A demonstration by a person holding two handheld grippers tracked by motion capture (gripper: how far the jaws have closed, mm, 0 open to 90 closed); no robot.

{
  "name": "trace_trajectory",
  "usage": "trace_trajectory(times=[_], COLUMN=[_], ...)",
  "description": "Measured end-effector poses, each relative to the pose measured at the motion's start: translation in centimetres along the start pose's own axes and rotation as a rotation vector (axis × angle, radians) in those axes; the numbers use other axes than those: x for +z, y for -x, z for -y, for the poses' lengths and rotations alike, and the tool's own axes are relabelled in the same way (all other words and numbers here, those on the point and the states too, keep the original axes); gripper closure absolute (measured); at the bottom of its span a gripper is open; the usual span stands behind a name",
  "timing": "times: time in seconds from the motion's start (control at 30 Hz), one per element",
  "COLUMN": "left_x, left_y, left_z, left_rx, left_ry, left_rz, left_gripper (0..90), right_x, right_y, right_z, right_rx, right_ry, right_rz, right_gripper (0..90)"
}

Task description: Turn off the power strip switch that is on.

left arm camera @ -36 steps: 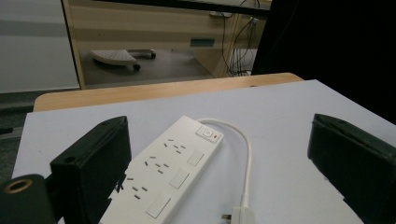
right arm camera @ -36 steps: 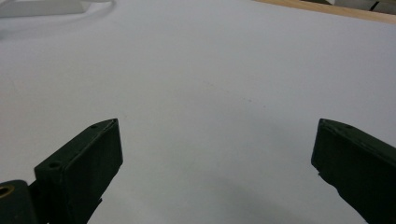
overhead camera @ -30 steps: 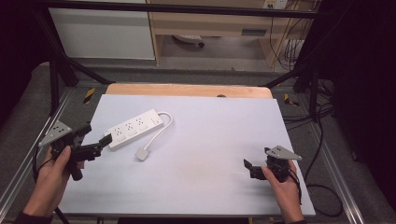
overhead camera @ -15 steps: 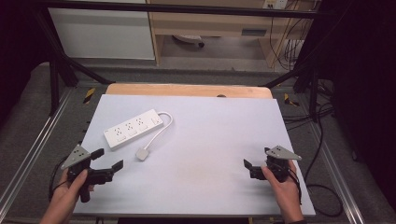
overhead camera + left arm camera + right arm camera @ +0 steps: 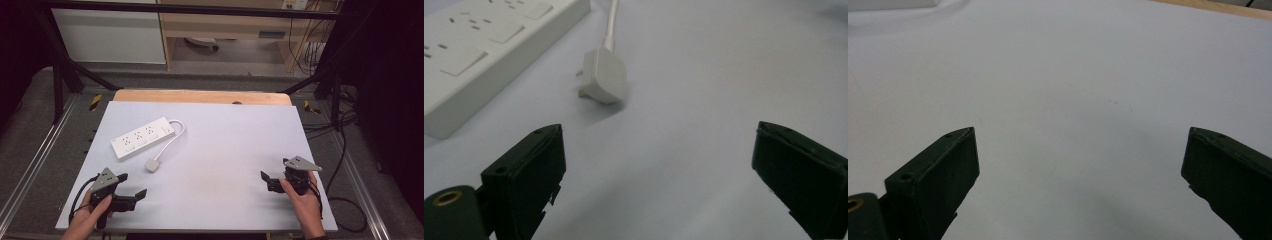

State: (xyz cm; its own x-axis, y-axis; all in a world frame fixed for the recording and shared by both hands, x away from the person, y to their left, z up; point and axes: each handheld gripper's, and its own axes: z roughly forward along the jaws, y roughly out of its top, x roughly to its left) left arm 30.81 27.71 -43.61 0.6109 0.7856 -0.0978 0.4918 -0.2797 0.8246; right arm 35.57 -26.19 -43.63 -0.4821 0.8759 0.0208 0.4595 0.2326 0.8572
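While jaws gape, left gripper faces the plug.

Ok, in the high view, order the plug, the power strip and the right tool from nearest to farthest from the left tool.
From the left tool:
1. Plug, white, just ahead and slightly right of it.
2. Power strip, farther back on the table's left half.
3. Right tool, across the table near its right edge.

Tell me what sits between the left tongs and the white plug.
Nothing visible does. The left tongs stand open, facing the plug across bare table. The power strip lies off to one side, beside that path.
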Motion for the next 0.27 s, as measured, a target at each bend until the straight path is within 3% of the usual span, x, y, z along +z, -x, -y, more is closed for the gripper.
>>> trace_trajectory(times=[0.17,0.27], left_x=[-0.5,-0.3], left_y=[-1.3,-1.9], left_z=[0.3,0.5], left_rx=[-0.065,-0.070], left_ry=[0.014,-0.015], left_rz=[-0.048,-0.073], left_gripper=[7.2,7.5], right_x=[0.3,0.9], right_y=[0.0,0.1], right_z=[0.2,0.6], right_rx=[0.002,0.007], right_ry=[-0.030,-0.084], right_rz=[0.005,0.021], right_gripper=[2.3,2.4])
